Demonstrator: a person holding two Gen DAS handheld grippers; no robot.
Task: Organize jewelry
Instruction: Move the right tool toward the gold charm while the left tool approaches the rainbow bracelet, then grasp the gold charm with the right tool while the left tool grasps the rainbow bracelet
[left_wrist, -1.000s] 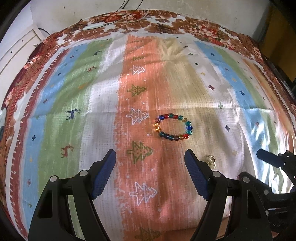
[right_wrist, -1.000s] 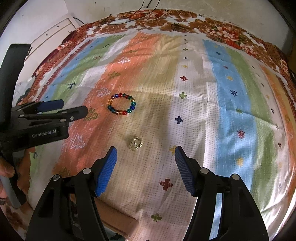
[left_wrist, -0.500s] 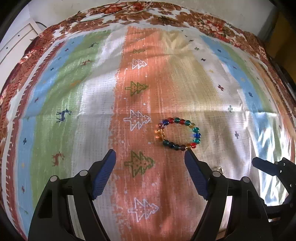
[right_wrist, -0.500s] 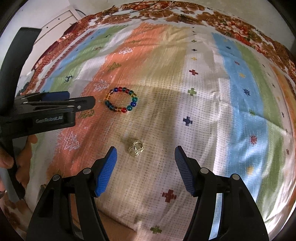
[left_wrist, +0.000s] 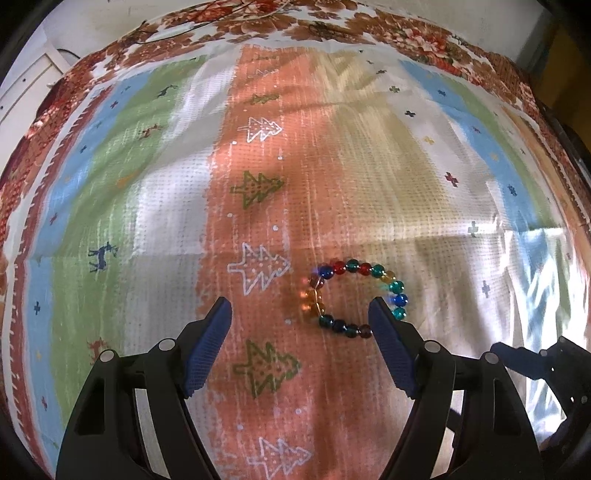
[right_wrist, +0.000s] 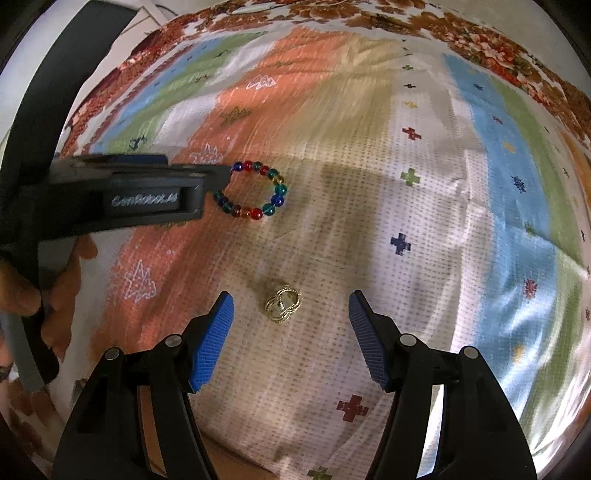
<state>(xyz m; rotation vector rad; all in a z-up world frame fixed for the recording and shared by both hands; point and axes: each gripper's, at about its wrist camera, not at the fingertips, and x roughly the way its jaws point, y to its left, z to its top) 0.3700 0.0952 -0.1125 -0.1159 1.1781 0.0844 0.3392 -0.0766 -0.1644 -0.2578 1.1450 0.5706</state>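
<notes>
From my right wrist view I see a gold ring lying just ahead between the wide-spread fingers of the right claw; the left view does not show it. The left claw, also spread wide, has its right fingertip over the beaded bracelet, which rests on the striped cloth. The cloth runs bare to its floral border.
</notes>
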